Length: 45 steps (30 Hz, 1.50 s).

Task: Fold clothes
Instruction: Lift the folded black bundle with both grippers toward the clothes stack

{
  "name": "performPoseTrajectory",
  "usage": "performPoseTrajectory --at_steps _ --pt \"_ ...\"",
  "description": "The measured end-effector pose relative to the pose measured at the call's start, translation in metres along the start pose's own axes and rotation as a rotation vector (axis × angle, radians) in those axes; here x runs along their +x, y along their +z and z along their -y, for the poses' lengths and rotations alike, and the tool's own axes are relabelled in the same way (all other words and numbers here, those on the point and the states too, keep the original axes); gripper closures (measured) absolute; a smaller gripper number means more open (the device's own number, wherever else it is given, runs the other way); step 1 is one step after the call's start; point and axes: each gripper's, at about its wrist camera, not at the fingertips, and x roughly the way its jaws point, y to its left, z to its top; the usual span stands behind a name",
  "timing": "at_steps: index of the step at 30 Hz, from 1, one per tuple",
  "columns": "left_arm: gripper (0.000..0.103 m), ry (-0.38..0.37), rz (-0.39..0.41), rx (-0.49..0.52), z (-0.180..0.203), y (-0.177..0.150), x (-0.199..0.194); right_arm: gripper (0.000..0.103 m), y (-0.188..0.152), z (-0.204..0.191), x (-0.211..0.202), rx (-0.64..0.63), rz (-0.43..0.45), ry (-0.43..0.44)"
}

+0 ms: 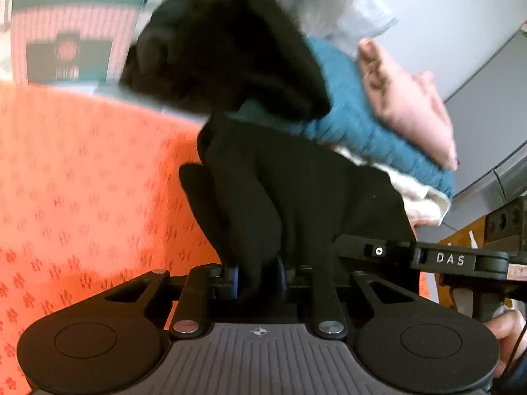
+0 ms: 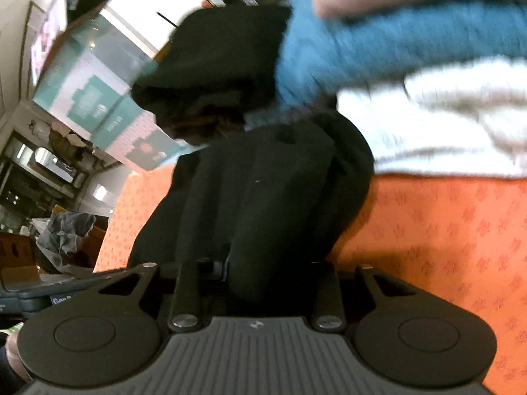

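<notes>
Bunched black fabric garment (image 1: 280,191) sits pinched in both the left tool (image 1: 258,278) and right tool (image 2: 260,276), lifted over the orange patterned worktop cloth (image 1: 82,181) (stacked clothes behind). Mid-fold, I judge; next, lay it flat.

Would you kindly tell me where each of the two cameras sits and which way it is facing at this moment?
Left wrist: on the left gripper, looking along its fingers, shut on the black garment; beyond lie the orange cloth and a stack with a teal knit. The right gripper shows at the right edge.
Right wrist: on the right gripper, shut on the black garment, facing the orange cloth and teal knit.
Shared: the garment, cloth and teal knit.
</notes>
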Motion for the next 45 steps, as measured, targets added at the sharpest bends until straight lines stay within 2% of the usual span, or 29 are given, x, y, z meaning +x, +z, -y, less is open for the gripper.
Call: performPoseTrajectory --at_steps 10,15,18,24,30,34,37,41,45 --pt "0.079 -0.07 0.119 0.105 0.065 0.045 -0.08 0.071 0.044 -0.064 -0.104 -0.093 0.166 0.033" --pt "0.079 -0.087 0.149 0.119 0.084 0.08 -0.099 0.071 0.08 -0.088 -0.152 -0.16 0.246 0.045" --pt "0.079 -0.1 0.178 0.127 0.087 0.104 -0.103 0.071 0.108 -0.096 -0.164 -0.186 0.278 0.04" --pt "0.081 -0.131 0.248 0.141 0.104 0.172 -0.101 0.071 0.158 -0.107 -0.166 -0.206 0.324 0.037" --pt "0.082 -0.182 0.35 0.157 0.14 0.259 -0.095 0.071 0.248 -0.124 -0.186 -0.273 0.442 0.031" --pt "0.082 -0.198 0.393 0.164 0.155 0.312 -0.073 0.071 0.301 -0.118 -0.184 -0.294 0.49 0.02" --pt "0.082 -0.203 0.412 0.158 0.157 0.338 -0.046 0.071 0.328 -0.107 -0.169 -0.306 0.504 0.008" --pt "0.082 -0.157 0.384 0.16 0.141 0.338 -0.014 0.071 0.339 -0.083 -0.132 -0.304 0.465 0.009" --pt "0.082 -0.109 0.294 0.12 0.114 0.311 0.013 0.072 0.318 -0.054 -0.084 -0.258 0.364 0.031"
